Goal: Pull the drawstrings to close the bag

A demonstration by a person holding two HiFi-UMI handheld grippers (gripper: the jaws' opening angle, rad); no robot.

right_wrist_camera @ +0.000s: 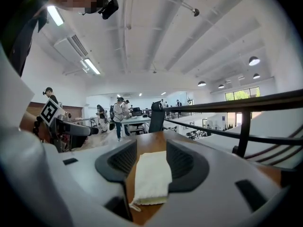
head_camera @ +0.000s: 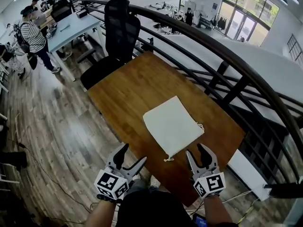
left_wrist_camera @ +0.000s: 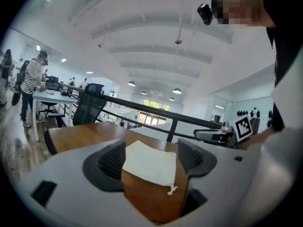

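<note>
A flat cream drawstring bag (head_camera: 173, 125) lies on the wooden table (head_camera: 132, 86), its mouth toward the right edge. One knotted cord end (head_camera: 168, 159) trails off the near corner; another cord loop (head_camera: 200, 126) shows at the right corner. My left gripper (head_camera: 134, 155) hovers open near the table's front edge, left of the knot, nothing between its jaws. My right gripper (head_camera: 196, 151) stands open just right of the knot, also empty. In the left gripper view the bag (left_wrist_camera: 149, 163) and its cord end (left_wrist_camera: 171, 190) lie ahead. In the right gripper view the bag (right_wrist_camera: 152, 176) lies ahead.
A black office chair (head_camera: 116, 37) stands at the table's far end. A dark curved railing (head_camera: 227, 56) runs close along the table's right side. A person in a striped top (head_camera: 33, 37) stands by desks far left. Wood floor lies left of the table.
</note>
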